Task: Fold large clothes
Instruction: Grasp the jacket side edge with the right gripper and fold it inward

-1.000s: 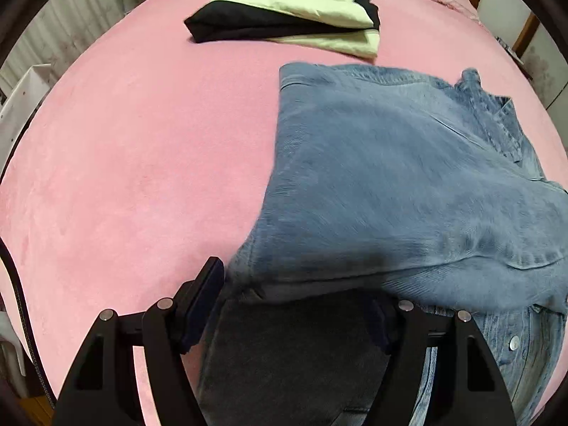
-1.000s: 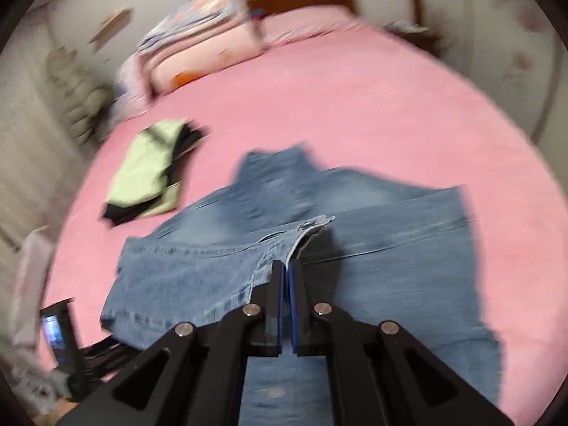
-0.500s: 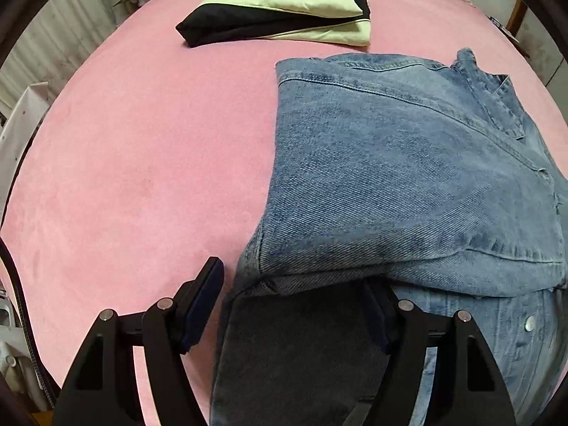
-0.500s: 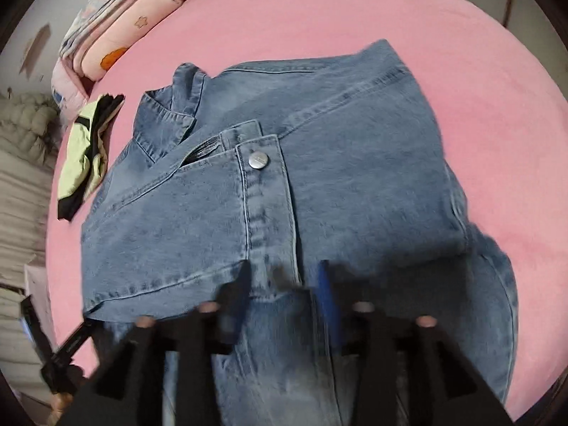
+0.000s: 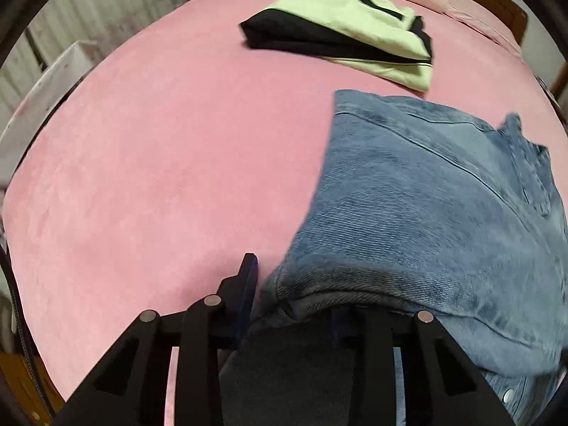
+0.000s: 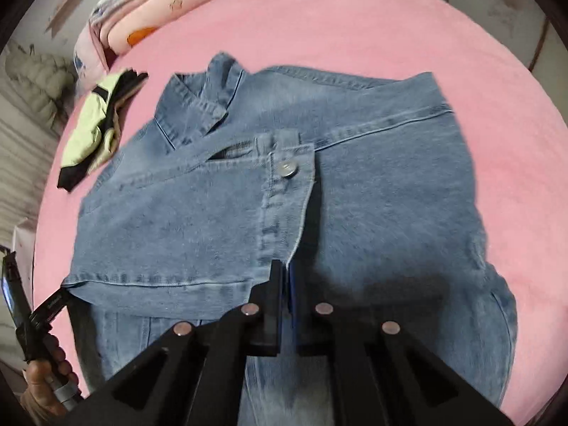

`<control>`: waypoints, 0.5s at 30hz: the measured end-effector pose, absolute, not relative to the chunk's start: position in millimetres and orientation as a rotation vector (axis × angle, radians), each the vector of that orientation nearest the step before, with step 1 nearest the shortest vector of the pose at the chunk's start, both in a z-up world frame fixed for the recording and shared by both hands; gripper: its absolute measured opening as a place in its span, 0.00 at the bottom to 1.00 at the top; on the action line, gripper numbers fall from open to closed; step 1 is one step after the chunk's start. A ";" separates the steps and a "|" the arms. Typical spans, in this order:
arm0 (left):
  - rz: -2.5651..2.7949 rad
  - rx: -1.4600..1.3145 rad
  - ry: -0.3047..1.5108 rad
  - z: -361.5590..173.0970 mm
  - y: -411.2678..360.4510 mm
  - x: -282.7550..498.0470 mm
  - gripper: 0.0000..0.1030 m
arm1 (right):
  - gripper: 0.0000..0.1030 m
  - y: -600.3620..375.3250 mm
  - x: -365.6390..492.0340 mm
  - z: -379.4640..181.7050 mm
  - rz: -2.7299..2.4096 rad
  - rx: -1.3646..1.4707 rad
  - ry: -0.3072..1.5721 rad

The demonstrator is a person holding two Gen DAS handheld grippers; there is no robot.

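Note:
A blue denim jacket (image 5: 426, 213) lies folded on the pink bed (image 5: 159, 177). My left gripper (image 5: 294, 294) sits at its near left corner, jaws closing around the thick folded edge. A sliver of pink shows beside the left pad (image 5: 248, 277), and cloth hides the right one. In the right wrist view the jacket (image 6: 390, 195) shows its collar (image 6: 206, 106) and a flap with a metal button (image 6: 287, 169). My right gripper (image 6: 285, 273) is shut, tips at the flap's lower corner, and I see no cloth between them.
A folded lime-and-black garment (image 5: 348, 32) lies further up the bed. Pillows (image 6: 142, 17) are stacked at the head, with a wooden headboard (image 5: 497, 3) behind. White furniture (image 5: 53, 78) stands off the left edge. A hand (image 6: 46, 383) holds the left gripper at the bed's near left.
The left jaws have narrowed around the denim edge. The right gripper came down with the flap, opened over it half a second ago, and has shut again at the flap's corner.

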State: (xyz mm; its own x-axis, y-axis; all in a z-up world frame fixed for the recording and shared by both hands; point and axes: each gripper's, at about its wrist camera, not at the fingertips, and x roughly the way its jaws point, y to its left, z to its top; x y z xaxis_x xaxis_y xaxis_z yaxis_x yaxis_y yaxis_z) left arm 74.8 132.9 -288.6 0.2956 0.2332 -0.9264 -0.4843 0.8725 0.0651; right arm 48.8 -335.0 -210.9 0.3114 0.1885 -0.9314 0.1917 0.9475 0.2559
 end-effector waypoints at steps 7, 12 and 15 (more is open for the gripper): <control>0.471 -0.204 1.222 -296.1 138.9 72.6 0.46 | 0.03 -323.1 31.4 -243.9 -0.021 0.316 1.343; 0.377 -0.099 1.276 -280.4 137.5 70.0 0.63 | 0.05 -318.3 39.9 -236.8 -0.025 0.261 1.367; 0.303 -0.001 1.254 -257.4 127.6 59.8 0.64 | 0.05 -314.0 39.3 -219.8 -0.048 0.185 1.338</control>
State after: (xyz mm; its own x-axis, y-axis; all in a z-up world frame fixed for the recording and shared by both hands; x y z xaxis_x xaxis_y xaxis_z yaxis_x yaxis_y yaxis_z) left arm 59.8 127.6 -257.4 0.2775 0.2253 -0.9339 -0.2263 0.9601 0.1644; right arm 39.3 -314.0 -219.8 0.2321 0.0712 -0.9701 0.1409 0.9843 0.1060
